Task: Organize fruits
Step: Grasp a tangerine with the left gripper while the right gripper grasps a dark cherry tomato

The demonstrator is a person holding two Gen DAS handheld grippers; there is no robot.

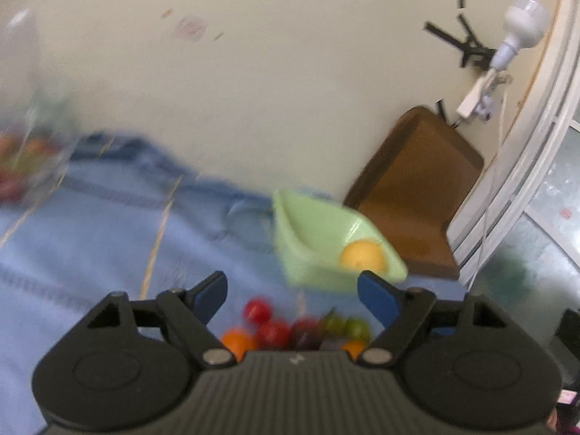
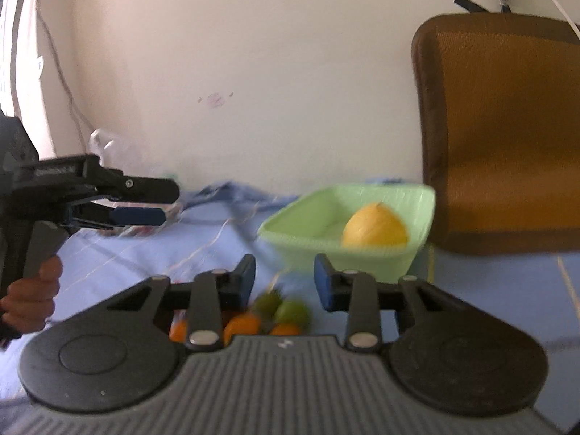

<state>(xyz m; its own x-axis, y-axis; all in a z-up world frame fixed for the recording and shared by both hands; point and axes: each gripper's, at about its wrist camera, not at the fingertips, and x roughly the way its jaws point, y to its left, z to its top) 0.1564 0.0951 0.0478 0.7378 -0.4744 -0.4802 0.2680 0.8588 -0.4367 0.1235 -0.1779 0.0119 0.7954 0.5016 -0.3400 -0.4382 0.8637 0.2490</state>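
Observation:
A light green basket (image 1: 308,232) (image 2: 308,224) sits on the blue cloth (image 1: 90,253) and holds one yellow fruit (image 1: 362,255) (image 2: 375,230). A pile of small fruits lies in front of it: red ones (image 1: 258,310), orange ones (image 1: 237,340) (image 2: 242,326) and green ones (image 1: 357,328) (image 2: 291,311). My left gripper (image 1: 291,297) is open and empty, above the pile; it also shows in the right wrist view (image 2: 159,203) at the left. My right gripper (image 2: 284,282) is open and empty, just behind the green fruits.
A brown chair (image 1: 417,195) (image 2: 504,130) stands behind the basket against the cream wall. A clear plastic bag (image 1: 25,152) (image 2: 108,148) with more fruit lies at the far left. A white bulb and cable (image 1: 522,25) hang on the wall.

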